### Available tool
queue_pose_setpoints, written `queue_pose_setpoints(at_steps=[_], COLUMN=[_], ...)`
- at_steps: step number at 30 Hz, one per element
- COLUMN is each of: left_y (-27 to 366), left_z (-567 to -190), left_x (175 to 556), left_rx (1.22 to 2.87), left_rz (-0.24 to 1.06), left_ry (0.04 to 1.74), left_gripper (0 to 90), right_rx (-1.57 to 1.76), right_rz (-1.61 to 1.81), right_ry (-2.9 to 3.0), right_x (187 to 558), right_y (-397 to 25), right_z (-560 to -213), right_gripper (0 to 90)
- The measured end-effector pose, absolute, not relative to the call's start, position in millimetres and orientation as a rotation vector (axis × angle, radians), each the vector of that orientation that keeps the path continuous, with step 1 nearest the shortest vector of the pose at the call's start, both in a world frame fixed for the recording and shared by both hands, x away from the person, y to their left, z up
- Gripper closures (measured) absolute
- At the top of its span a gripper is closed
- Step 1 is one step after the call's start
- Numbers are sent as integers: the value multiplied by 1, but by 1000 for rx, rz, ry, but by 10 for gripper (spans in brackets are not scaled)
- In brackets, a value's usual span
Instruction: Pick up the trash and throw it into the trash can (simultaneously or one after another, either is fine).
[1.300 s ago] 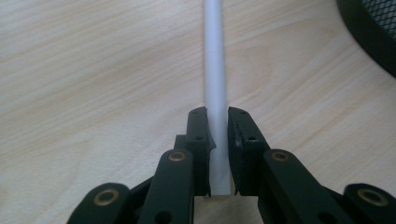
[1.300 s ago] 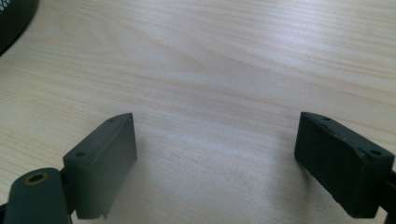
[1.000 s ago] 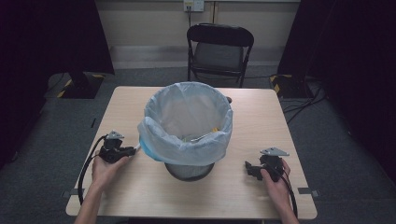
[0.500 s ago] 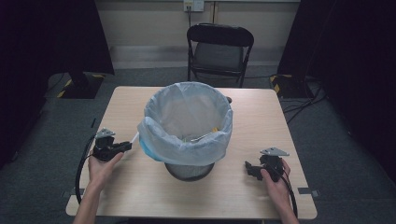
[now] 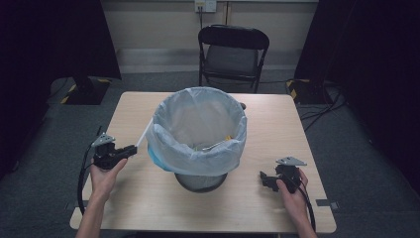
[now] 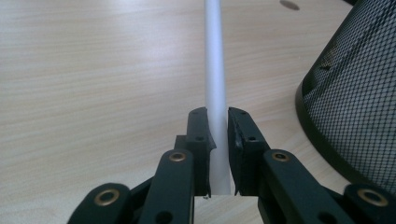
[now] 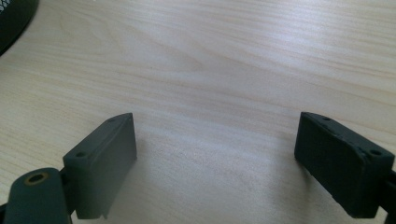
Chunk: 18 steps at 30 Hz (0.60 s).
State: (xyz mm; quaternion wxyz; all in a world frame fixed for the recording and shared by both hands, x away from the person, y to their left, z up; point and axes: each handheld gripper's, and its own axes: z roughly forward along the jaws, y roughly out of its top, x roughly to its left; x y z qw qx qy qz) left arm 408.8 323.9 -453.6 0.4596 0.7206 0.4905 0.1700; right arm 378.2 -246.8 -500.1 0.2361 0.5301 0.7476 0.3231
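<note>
- Two grippers are working at one wooden table [image 5: 277, 119]: the left gripper [image 5: 130, 150] is pinching a white drawstring strip [image 6: 215, 70], the right gripper [image 5: 265, 179] is gaping wide, gripping nothing.
- Both hands are resting low near the table's front edge.
- One mesh bin [image 5: 200, 181], lined with one pale bag [image 5: 198, 124], is standing between them.
- One black chair [image 5: 233, 47] is waiting beyond.

Pale matt wood-grain table [image 5: 297, 129]; black metal mesh bin [image 6: 355, 93] beneath a thin, crinkled translucent plastic liner [image 5: 198, 148]; smooth matt white strap [image 6: 215, 70].
</note>
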Motion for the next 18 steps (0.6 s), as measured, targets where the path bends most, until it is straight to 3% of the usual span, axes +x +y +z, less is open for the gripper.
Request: queue_pose_setpoints(at_steps=[18], left_y=[327], left_z=[-417], left_x=[400], left_rx=[1634], left_rz=[509], left_ry=[1130], left_gripper=[798], right_rx=[1454], right_rz=[886], right_ry=[2050], right_x=[378], right_y=[-247], right_z=[-500], right_gripper=[119])
